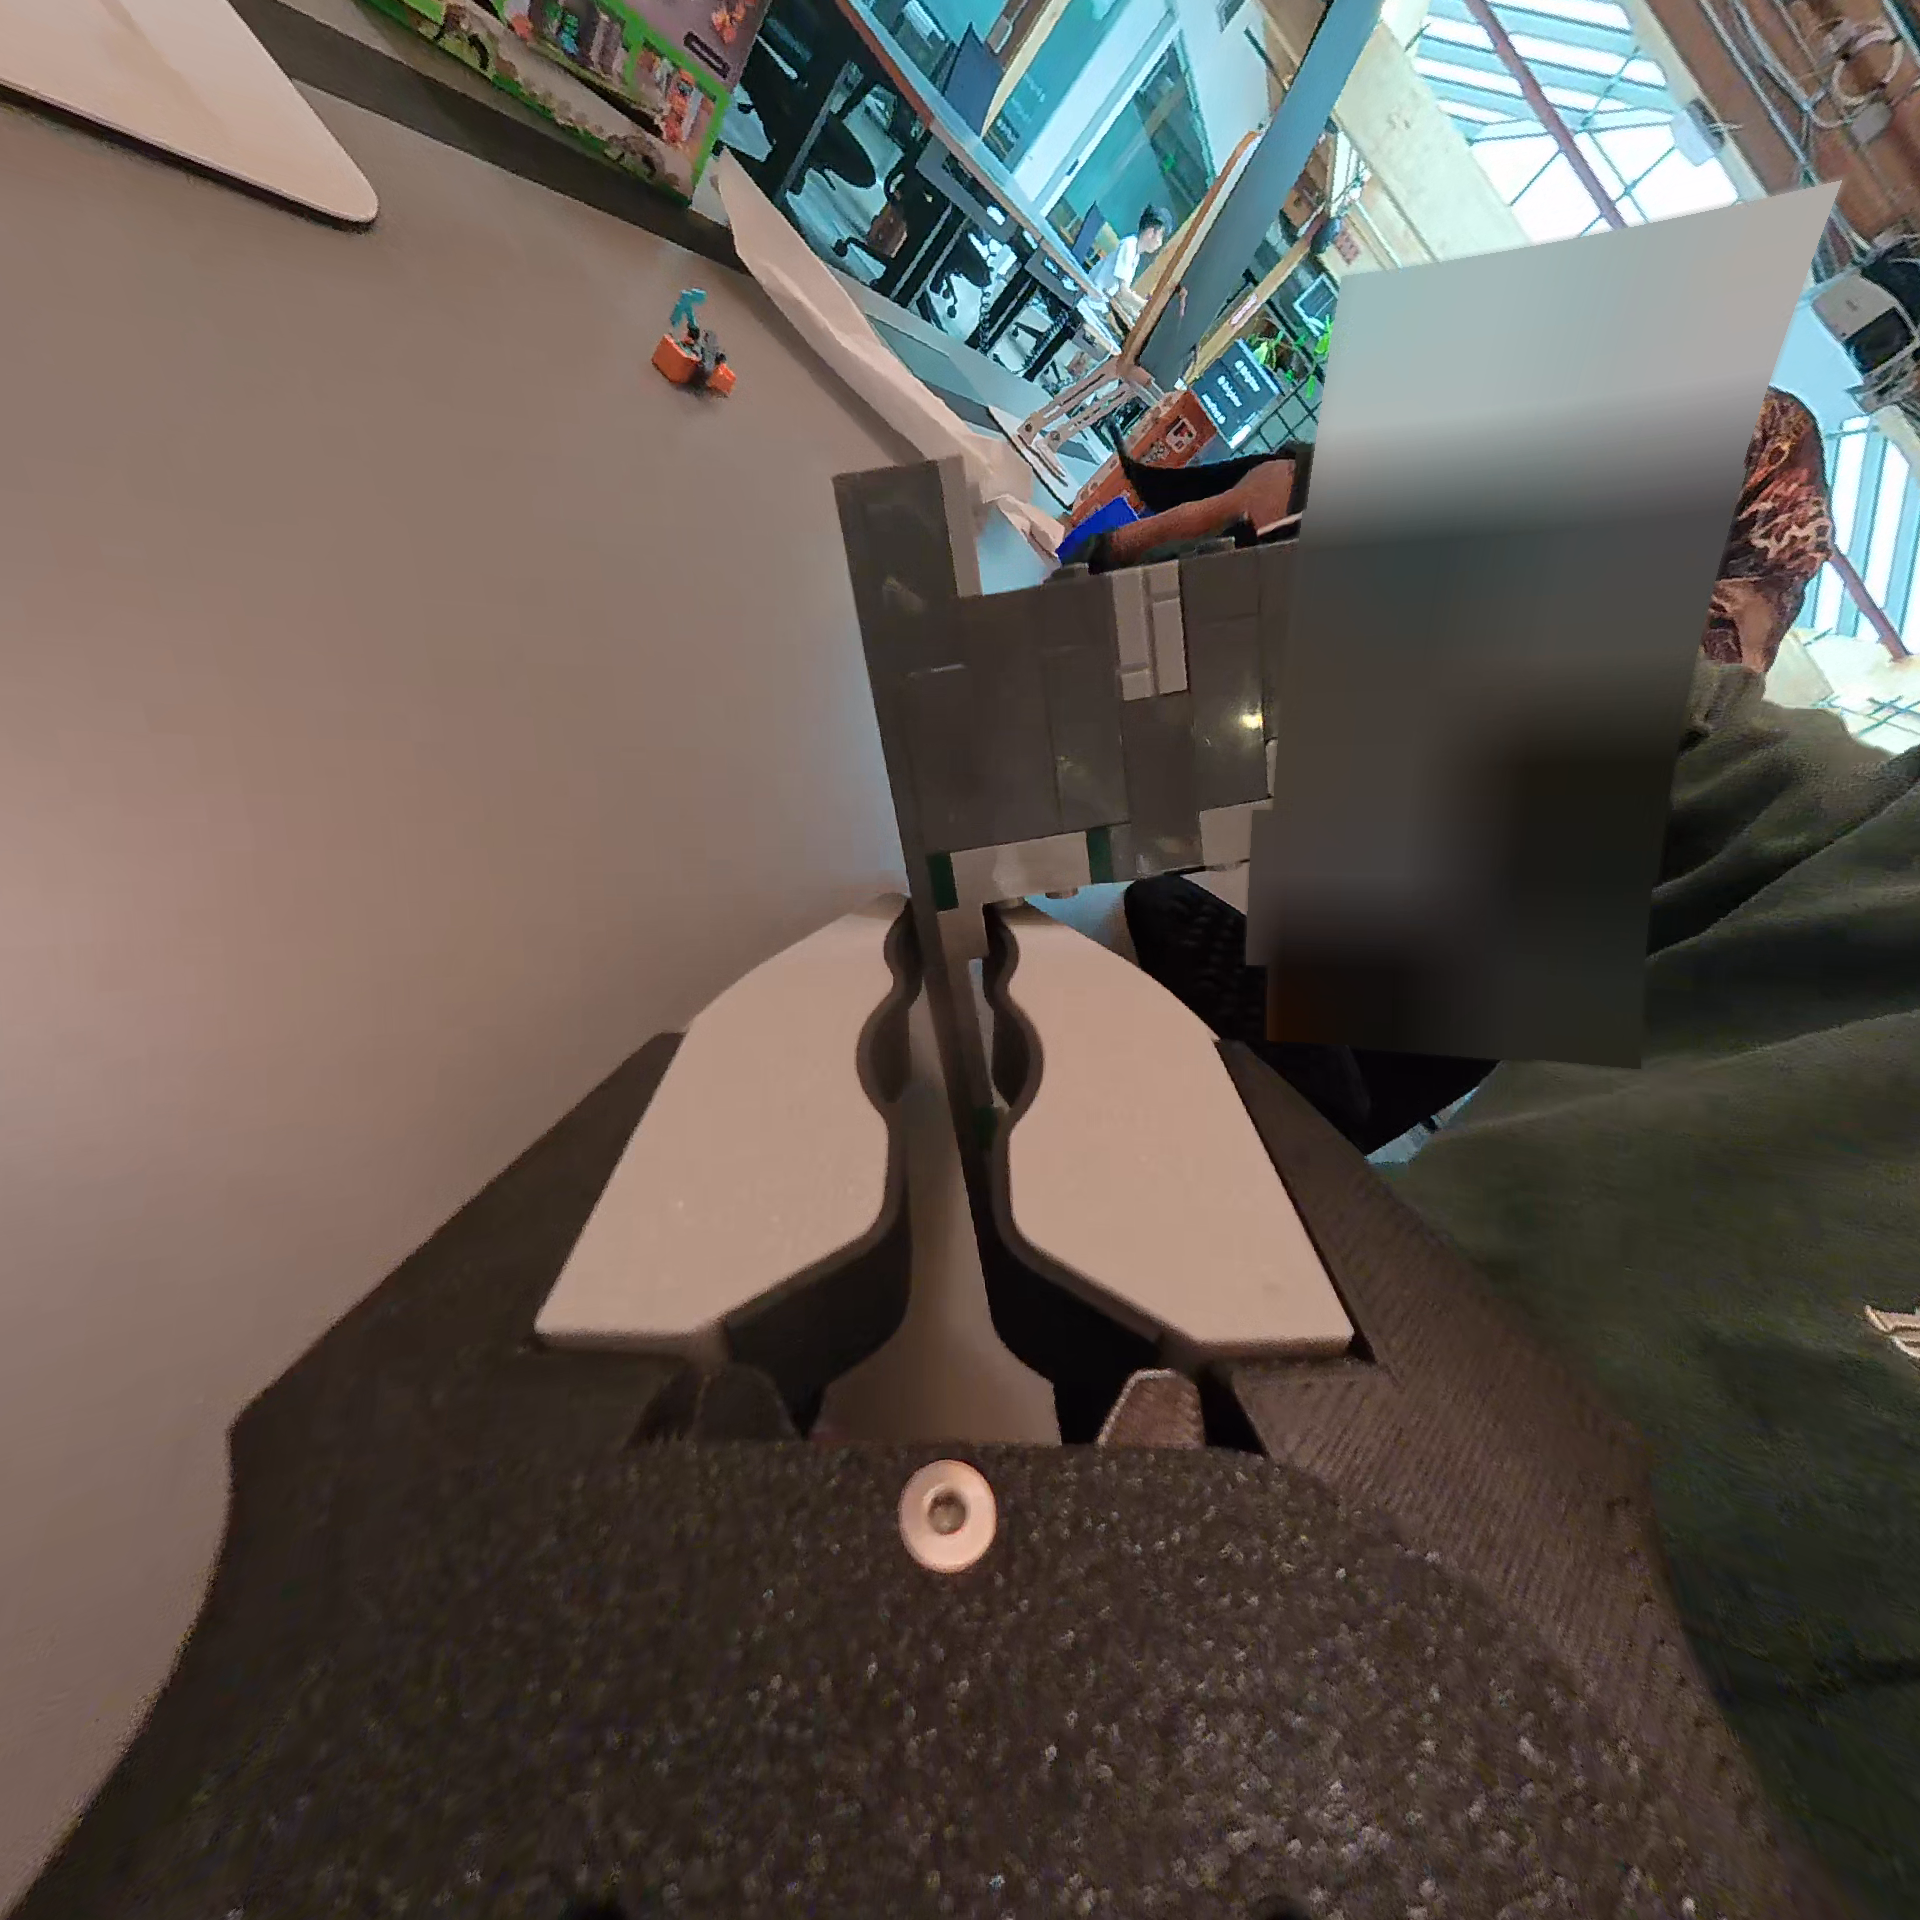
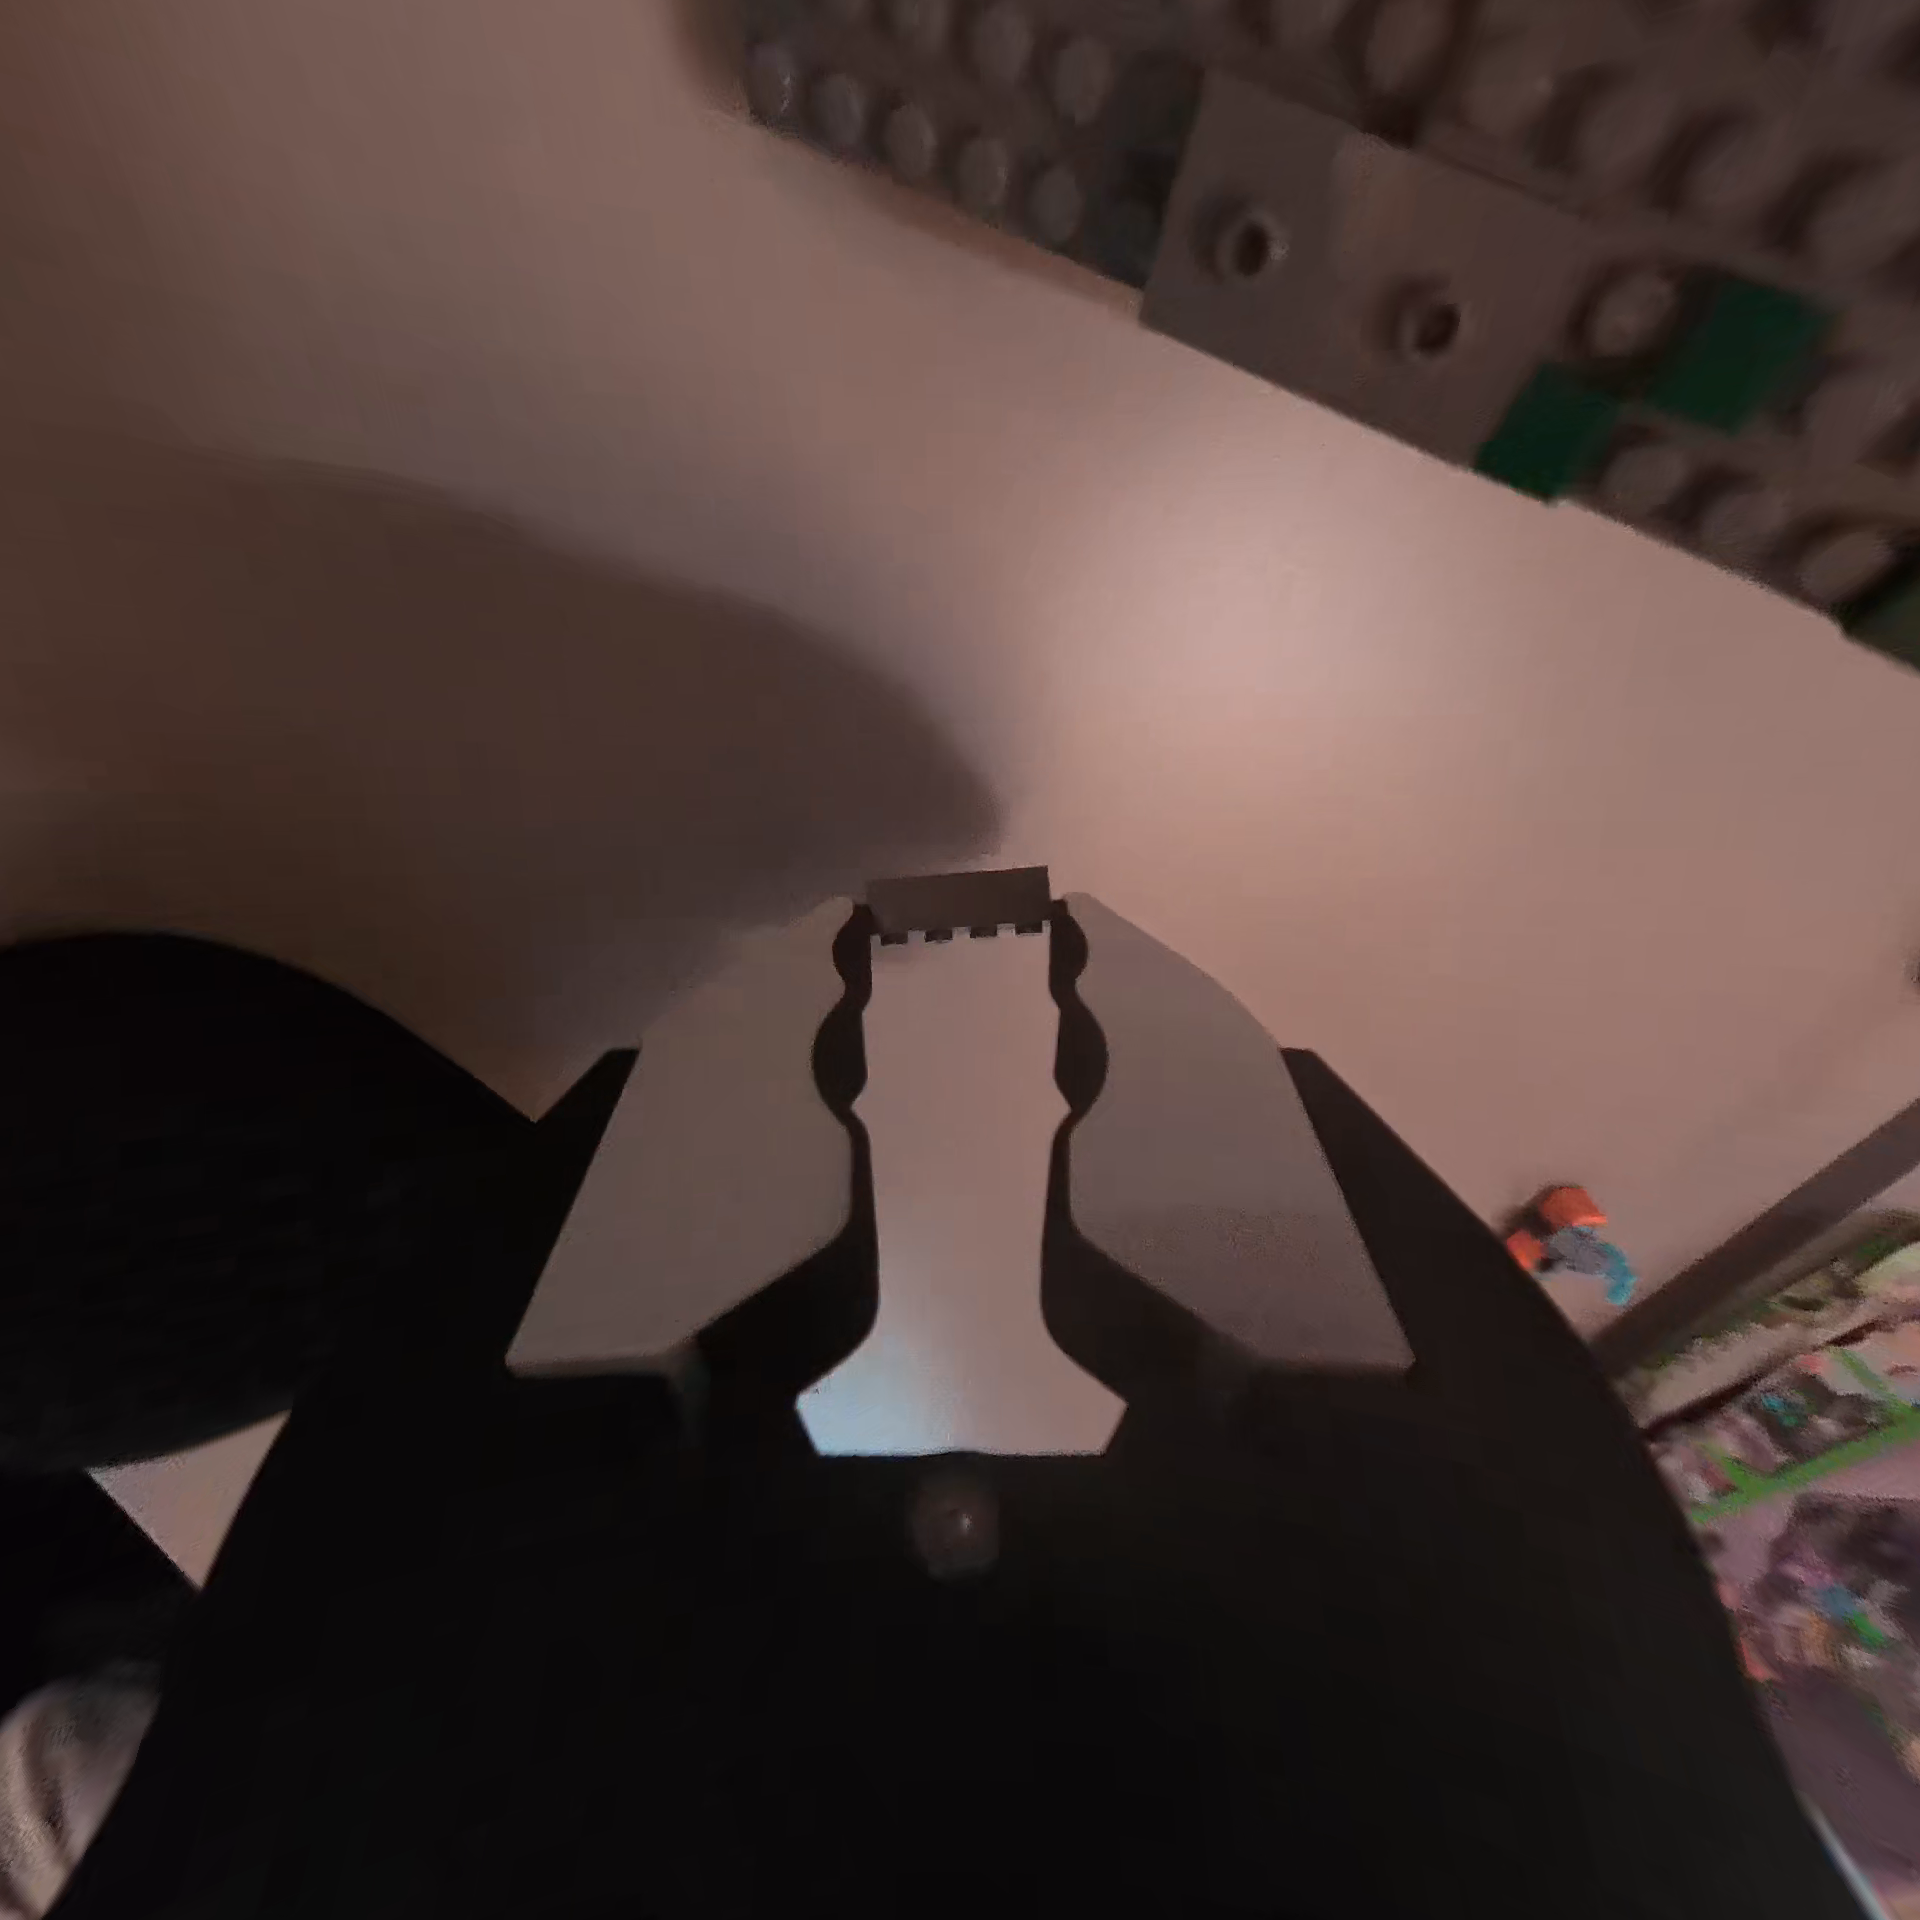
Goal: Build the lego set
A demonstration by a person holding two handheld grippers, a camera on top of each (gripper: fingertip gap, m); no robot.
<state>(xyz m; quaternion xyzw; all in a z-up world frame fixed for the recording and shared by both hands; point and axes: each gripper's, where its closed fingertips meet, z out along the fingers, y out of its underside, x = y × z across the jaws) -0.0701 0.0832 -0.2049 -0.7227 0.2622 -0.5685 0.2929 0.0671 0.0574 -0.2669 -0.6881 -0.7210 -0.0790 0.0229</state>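
My left gripper (image 1: 948,935) is shut on the thin edge of a grey lego build (image 1: 1039,707), a flat wall of dark and light grey pieces held upright above the table. My right gripper (image 2: 958,920) is shut on a small grey four-stud brick (image 2: 958,902), held crosswise at the fingertips above the table. The studded grey and green top of the build (image 2: 1455,260) fills the upper right of the right wrist view, apart from the brick.
A small orange and teal lego figure (image 1: 694,353) lies on the grey table (image 1: 416,727), also in the right wrist view (image 2: 1564,1236). A lego box (image 1: 582,73) stands at the table's far edge. A white board (image 1: 187,94) lies at the far left. A person in a green top (image 1: 1714,1143) sits right. My hands' fingertips stand some 15 cm from each other.
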